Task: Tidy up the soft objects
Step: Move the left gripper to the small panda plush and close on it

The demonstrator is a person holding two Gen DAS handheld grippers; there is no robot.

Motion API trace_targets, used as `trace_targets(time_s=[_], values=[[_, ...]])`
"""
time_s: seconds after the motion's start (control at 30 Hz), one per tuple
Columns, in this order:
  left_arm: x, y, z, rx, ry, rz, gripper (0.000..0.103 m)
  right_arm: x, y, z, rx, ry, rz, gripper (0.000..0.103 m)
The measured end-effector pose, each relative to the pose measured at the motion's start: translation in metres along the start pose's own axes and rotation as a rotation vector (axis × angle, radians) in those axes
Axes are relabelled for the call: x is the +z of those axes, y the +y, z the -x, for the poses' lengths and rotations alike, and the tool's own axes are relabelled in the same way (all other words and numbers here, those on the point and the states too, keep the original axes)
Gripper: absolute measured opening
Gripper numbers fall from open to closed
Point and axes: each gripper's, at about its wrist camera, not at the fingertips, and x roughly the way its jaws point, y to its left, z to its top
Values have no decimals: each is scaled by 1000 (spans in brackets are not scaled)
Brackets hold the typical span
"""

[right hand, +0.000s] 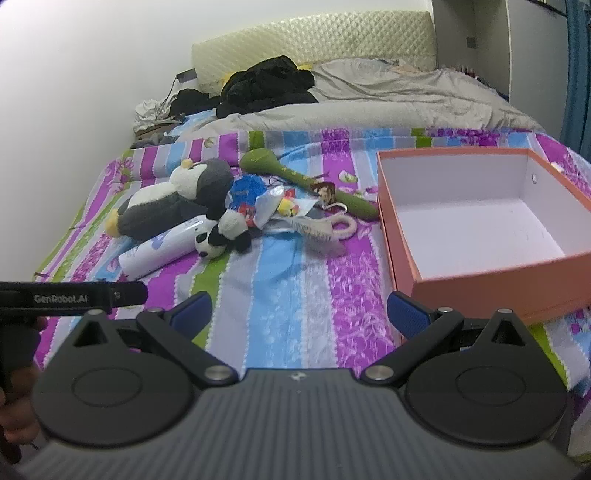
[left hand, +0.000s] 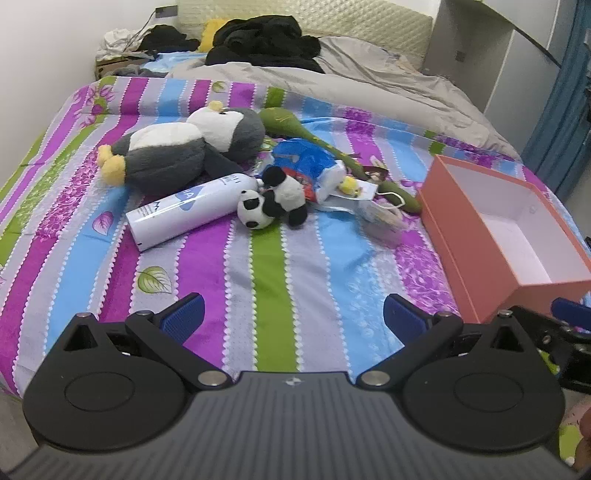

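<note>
left wrist: left gripper [left hand: 293, 316] wide open, empty, over striped bed [left hand: 273, 280]; penguin [left hand: 177, 151], panda [left hand: 273, 201], bottle [left hand: 184, 210] piled ahead | right wrist: right gripper [right hand: 300, 312] wide open, empty; pink box [right hand: 491, 291] just beside it, empty

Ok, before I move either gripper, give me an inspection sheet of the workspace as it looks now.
Surface: striped bedspread, bare in front of both grippers.
Job's things: penguin plush lying on its side; panda plush beside it, against the white bottle; orange box open and empty, to the right.
Clutter: green long-handled item, blue wrapper, white brush, small yellow toy, all heaped together.
Grippers: left gripper open, holding nothing; right gripper open, holding nothing.
Cables: one runs from a wall socket at the head of the bed.
Surroundings: grey duvet, black clothes, padded headboard.
</note>
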Motion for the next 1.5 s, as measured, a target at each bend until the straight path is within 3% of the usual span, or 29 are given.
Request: trace_targets(time_s=[0.2,0.6,0.63,0.7,0.77,1.07,1.5], values=[[9,9,-28,25,14,-5,103,10,5,-17,21,-34,32,103],[27,28,-99,16,3,-7,103,22,12,-79,105,-17,23,99],[29,30,-106,6,-1,-2,103,21,13,-86,99,-18,26,98],[31,35,-117,-3,-24,18,103,19,16,-95,72,-18,57,82],[34,39,-130,-7,-24,29,103,16,17,-105,73,-11,69,74],[41,35,-183,-9,-52,-37,85,14,11,-154,5,-14,112,73],[59,55,-245,38,-71,-9,85,38,1,-219,-85,-74,184,72]])
